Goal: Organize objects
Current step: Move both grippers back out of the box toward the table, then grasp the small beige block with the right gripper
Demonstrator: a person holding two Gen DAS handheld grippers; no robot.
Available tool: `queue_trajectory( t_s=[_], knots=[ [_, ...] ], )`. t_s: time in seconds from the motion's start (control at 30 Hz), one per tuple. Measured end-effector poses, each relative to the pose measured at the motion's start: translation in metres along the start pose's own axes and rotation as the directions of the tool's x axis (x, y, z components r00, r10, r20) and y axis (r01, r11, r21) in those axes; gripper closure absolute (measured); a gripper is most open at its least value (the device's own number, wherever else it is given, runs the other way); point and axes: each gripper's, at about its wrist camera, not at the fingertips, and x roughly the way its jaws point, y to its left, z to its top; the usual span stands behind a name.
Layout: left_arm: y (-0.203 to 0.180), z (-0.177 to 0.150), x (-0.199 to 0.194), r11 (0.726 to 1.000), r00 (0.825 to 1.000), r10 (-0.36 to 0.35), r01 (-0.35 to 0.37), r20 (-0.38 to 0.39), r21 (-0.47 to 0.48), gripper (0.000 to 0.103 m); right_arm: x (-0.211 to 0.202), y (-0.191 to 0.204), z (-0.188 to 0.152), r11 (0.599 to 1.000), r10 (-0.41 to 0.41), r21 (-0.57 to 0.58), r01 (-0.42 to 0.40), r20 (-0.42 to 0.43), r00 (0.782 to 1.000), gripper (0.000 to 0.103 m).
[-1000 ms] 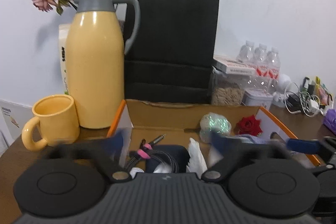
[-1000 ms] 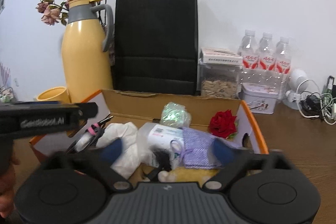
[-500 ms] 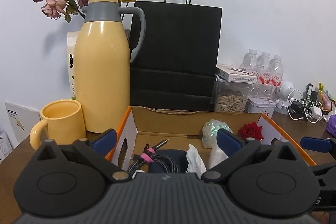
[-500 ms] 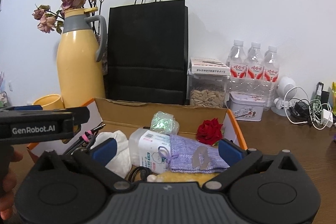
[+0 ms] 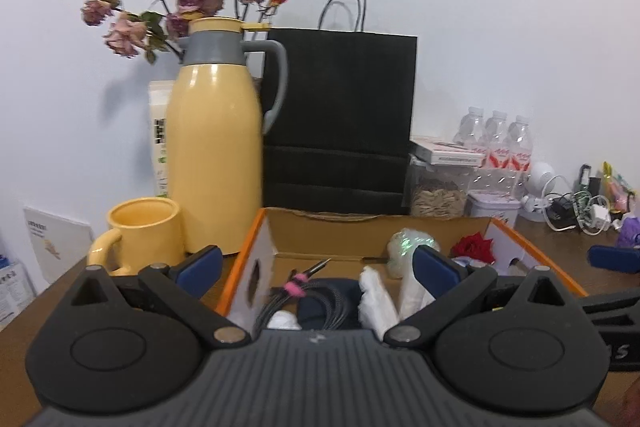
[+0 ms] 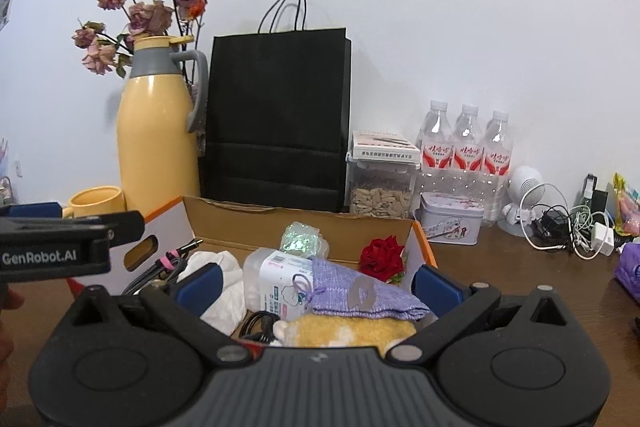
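Behind the box, thermos, mug, black bag

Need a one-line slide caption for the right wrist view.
Open right gripper poised over cardboard box holding purple pouch and red rose.

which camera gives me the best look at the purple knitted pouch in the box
The right wrist view: the purple pouch lies in full sight in the cardboard box, just ahead of the open right tongs. The left wrist view shows nothing clearly identifiable as it.

"GenRobot.AI" in white letters marks the left gripper, left of the right gripper's jaws.
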Motion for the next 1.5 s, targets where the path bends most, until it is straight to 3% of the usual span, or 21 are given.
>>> queue_trajectory(
  t_s=[0.37, 0.8, 1.1, 1.3, 1.37, 1.5],
  knots=[
    [0.009, -0.022, -0.037, 1.000, 1.000, -0.007, 0.007, -0.019, 0.003, 0.000, -0.038, 0.002, -0.028, 1.000, 0.006, -0.016, -0.006, 0.010, 1.000, 0.000],
    [0.022, -0.056, -0.054, 1.000, 0.993, 0.006, -0.004, -0.119, 0.021, 0.000, -0.061, -0.007, -0.069, 1.000, 0.016, 0.013, -0.015, -0.093, 0.996, 0.000],
    [0.034, -0.064, -0.046, 1.000, 0.983, 0.015, -0.018, -0.184, -0.017, 0.000, -0.051, -0.005, -0.078, 1.000, 0.001, 0.003, -0.001, -0.152, 0.988, 0.000],
    [0.035, -0.067, -0.042, 1.000, 0.976, 0.009, -0.014, -0.218, -0.021, 0.000, -0.032, -0.020, -0.074, 0.998, -0.027, 0.042, 0.035, -0.178, 0.984, 0.012],
    [0.035, -0.067, -0.042, 1.000, 0.976, 0.008, -0.014, -0.220, -0.024, 0.000, -0.021, -0.027, -0.072, 0.997, -0.031, 0.067, 0.044, -0.193, 0.981, 0.029],
    [0.036, -0.067, -0.041, 1.000, 0.974, 0.004, -0.010, -0.225, -0.028, 0.000, 0.001, -0.038, -0.070, 0.992, -0.018, 0.120, 0.048, -0.237, 0.971, 0.045]
  ],
)
